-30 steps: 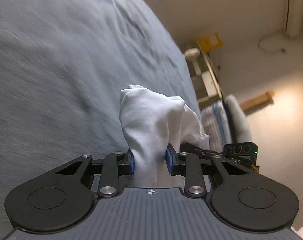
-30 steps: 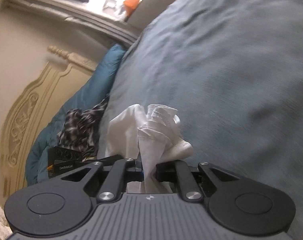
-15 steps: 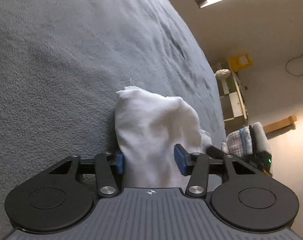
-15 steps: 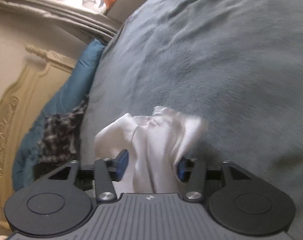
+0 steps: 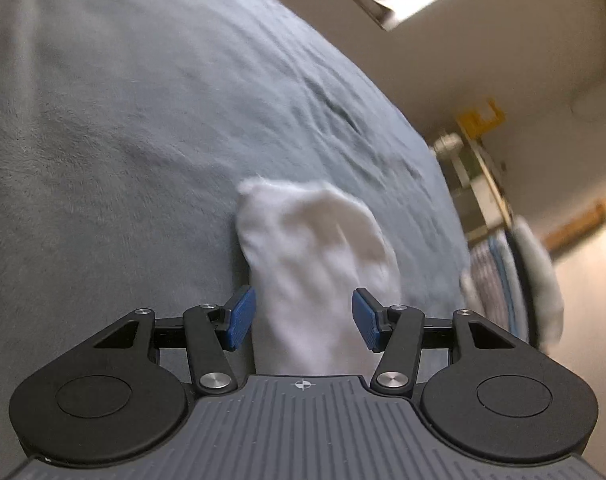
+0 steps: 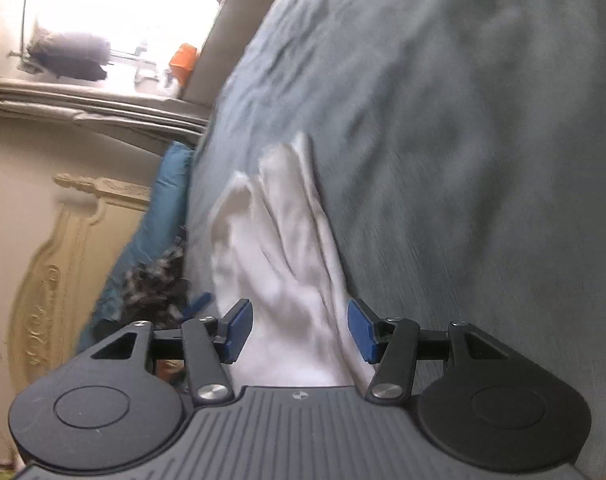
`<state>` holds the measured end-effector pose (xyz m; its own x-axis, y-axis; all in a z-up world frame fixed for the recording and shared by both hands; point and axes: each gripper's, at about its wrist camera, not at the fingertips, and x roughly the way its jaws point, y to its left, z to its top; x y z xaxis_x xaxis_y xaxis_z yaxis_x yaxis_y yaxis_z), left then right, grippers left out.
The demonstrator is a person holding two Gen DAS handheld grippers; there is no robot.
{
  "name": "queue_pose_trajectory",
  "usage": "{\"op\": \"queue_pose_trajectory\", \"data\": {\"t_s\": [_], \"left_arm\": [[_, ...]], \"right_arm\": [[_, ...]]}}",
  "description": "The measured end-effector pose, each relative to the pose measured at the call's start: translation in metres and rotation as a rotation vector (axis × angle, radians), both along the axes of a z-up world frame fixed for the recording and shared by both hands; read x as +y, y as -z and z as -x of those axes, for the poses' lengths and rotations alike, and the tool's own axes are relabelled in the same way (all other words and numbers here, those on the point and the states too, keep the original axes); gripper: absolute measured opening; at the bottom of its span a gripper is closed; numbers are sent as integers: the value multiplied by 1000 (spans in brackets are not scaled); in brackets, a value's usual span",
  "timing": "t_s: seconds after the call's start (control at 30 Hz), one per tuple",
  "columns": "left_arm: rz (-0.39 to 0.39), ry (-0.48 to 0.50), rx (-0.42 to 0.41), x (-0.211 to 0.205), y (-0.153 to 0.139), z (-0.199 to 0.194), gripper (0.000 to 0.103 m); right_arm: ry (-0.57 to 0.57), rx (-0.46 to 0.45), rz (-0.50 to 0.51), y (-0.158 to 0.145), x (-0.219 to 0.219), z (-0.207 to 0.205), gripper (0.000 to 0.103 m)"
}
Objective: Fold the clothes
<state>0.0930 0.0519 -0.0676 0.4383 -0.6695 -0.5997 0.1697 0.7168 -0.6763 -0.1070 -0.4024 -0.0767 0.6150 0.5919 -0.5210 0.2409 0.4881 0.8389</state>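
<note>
A white garment (image 5: 311, 240) lies bunched on the grey-blue bed cover (image 5: 123, 120). It runs back between the blue pads of my left gripper (image 5: 303, 318), which is open with a gap on each side of the cloth. In the right wrist view the same white garment (image 6: 279, 240) stretches away in long folds over the bed cover (image 6: 463, 160). My right gripper (image 6: 299, 332) is open around its near end, and the pads do not press on it. Both views are blurred by motion.
A stack of folded clothes (image 5: 511, 276) stands at the bed's far right edge, with a shelf unit (image 5: 475, 176) behind it. Left of the right gripper lie a black-and-white patterned garment (image 6: 151, 280), a teal quilt (image 6: 159, 220) and a carved cream headboard (image 6: 63, 260).
Both grippers were shut on the white garment and have opened, letting it go. The cloth has sunk flatter onto the bed, and both views have swung.
</note>
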Motion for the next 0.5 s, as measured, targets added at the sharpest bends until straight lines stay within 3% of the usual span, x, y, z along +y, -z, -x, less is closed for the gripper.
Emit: {"op": "queue_pose_trajectory", "data": {"t_s": [0.13,0.3,0.4,0.5], "left_arm": [[-120,159,-35,-24,-2,40,53],[-285,349,-148,-57,-2,95,53],[-348,386,-163,-64,4,117,53],[-408,389,-150,-69,12,126,53]], "right_arm": [[-12,59,44,7,22,16,51],[-1,132,50,20,36,27,40],[21,120,40,19,36,30,30],[23,112,39,16,36,26,28]]}}
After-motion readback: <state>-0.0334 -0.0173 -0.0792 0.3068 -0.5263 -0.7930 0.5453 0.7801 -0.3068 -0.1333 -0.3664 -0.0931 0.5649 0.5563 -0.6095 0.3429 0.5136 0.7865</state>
